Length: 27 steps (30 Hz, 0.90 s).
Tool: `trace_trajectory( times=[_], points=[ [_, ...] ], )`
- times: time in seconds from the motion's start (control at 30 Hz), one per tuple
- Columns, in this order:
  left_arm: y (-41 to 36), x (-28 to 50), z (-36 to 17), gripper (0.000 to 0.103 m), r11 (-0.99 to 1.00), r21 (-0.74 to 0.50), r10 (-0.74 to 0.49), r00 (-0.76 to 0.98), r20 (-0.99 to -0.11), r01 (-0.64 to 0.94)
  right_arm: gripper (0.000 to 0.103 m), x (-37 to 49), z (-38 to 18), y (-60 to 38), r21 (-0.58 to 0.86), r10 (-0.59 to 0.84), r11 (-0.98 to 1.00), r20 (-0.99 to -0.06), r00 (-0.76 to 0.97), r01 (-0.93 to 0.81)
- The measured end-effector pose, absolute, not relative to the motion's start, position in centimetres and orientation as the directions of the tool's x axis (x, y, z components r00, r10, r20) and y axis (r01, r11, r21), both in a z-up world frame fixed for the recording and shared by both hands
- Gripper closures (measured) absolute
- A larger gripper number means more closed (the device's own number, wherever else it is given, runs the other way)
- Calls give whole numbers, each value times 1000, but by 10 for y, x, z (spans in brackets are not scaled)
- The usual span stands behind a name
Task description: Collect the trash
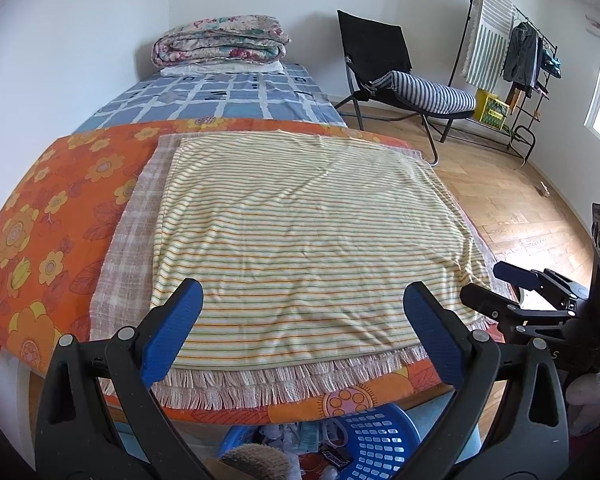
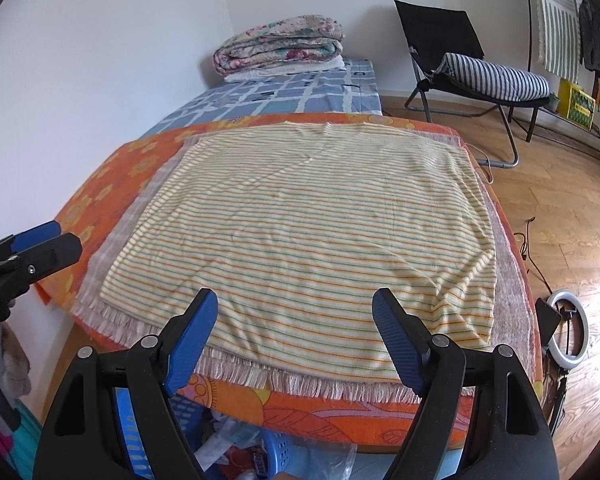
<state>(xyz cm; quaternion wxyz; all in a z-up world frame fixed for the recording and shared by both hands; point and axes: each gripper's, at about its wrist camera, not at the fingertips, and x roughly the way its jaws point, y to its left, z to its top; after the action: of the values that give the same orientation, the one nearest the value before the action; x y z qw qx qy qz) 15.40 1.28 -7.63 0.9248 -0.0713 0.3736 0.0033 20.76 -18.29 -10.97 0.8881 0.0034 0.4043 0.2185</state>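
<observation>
Striped cloth (image 1: 300, 232) lies flat over a fringed plaid cloth (image 1: 132, 240) on the orange floral cover (image 1: 40, 220); its surface is bare in both views, fringe hanging over the near edge along the lower part of each frame. Open wood floor (image 1: 512, 196) runs along the right side of both frames. Left gripper (image 1: 300, 320): jaws spread wide, nothing between the blue pads, tilted down over the near fringe. Right gripper (image 2: 294, 328): likewise spread wide and empty, same downward tilt; in the left wrist view it sits at mid-right just past the cloth's corner, and the left one shows at the left edge of the right wrist view. Trash (image 1: 300, 444): crumpled wrappers and clear plastic in a blue basket (image 1: 376, 440) at bottom centre of both frames, below the near edge and partly hidden by it; exact items too jumbled to tell. Farther off: blue checked bedding (image 1: 228, 96) with a folded floral quilt (image 1: 220, 40) at upper centre, black folding chair (image 1: 380, 64) with striped cushion, clothes rack (image 1: 516, 60) upper right. Ring light (image 2: 568, 328) and cables on the floor at right of the right wrist view.
</observation>
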Motion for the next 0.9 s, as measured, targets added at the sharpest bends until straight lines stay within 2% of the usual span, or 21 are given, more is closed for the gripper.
trace_trajectory(
  times=[0.9],
  points=[
    [13,150,-73,1,989,-133,-46,727,-686,-63,24,211,-110,-191,216,391,911,-722,571,-350]
  ],
)
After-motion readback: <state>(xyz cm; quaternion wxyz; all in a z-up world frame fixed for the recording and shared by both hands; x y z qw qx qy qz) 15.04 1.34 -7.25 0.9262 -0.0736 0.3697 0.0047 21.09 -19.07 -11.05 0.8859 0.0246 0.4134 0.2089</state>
